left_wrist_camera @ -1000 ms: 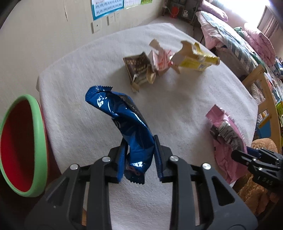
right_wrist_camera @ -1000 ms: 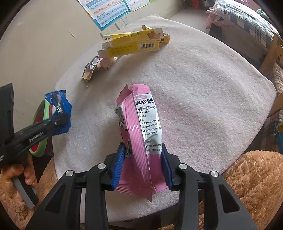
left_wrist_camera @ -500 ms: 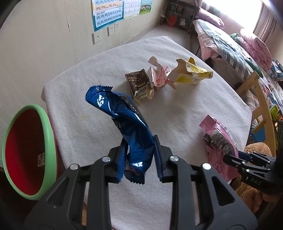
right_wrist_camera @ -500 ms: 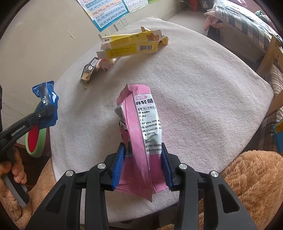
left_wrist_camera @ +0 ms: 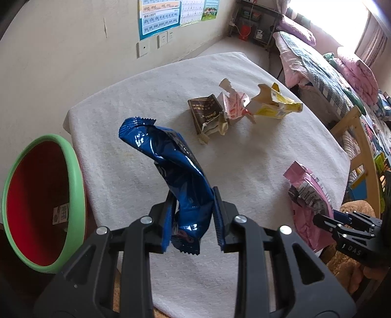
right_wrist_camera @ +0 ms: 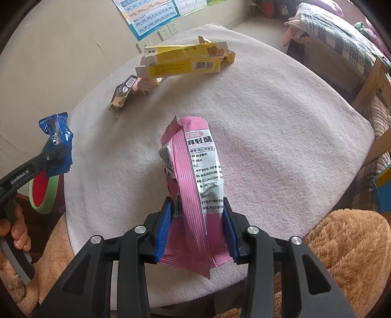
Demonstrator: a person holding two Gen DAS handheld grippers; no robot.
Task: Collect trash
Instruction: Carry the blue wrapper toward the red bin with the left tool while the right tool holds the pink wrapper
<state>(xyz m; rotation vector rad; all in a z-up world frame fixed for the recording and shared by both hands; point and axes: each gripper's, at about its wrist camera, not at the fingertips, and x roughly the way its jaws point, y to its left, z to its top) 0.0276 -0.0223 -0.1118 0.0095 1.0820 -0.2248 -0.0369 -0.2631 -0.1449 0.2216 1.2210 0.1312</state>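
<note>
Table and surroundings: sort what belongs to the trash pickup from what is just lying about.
Job:
- blue wrapper, in left gripper
- pink bag, in right gripper
- brown packet, on the table
- torn pink wrapper, beside it
- yellow box, on the table
- green-rimmed bin, beside the table

Lying about:
- wall poster
- bed
- brown plush

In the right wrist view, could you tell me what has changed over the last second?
The left tongs with the blue wrapper have drifted slightly further along the table's left edge, with more of the red-and-green bin showing beneath them. Unchanged: the right tongs stay clamped on the pink packet, and the yellow box lies where it was.
</note>
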